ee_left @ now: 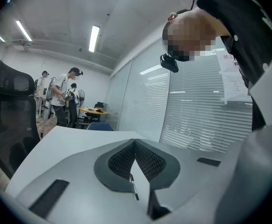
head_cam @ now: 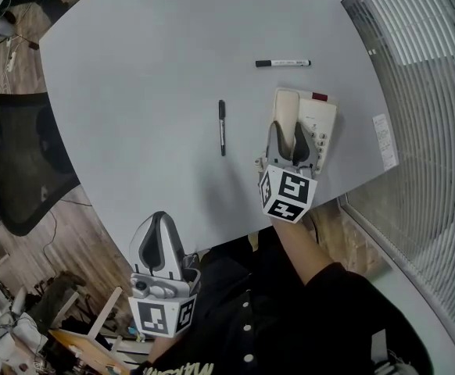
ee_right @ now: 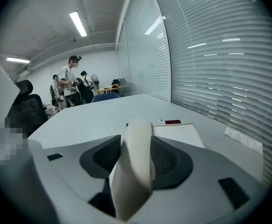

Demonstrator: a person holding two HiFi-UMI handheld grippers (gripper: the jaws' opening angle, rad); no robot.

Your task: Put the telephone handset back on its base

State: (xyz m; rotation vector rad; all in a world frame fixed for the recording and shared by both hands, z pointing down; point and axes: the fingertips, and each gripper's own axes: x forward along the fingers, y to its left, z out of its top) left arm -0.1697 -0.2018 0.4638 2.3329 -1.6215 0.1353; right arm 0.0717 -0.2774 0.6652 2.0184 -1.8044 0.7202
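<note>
Grey table point(head_cam: 134, 92), telephone base point(head_cam: 322, 122) partly behind right tongs point(head_cam: 288, 131) around handset point(head_cam: 287, 104)

The cream plastic telephone handset point(head_cam: 284, 109) and white rectangular base point(head_cam: 322, 125), red patch point(head_cam: 319, 97) at its 1 o'clock corner, contrast with the pale grey tabletop point(head_cam: 149, 69); the grey right gripper point(head_cam: 287, 126) bears a black-and-white square-patterned cube point(head_cam: 288, 194).

- The handset point(head_cam: 287, 109): off-white, elongated, pointing toward 12 o'clock, along the base's 9 o'clock side, clamped in the right gripper point(head_cam: 288, 133).
- The base point(head_cam: 322, 122): off-white, flat, at the table's point(head_cam: 134, 92) 4 o'clock edge.
</note>
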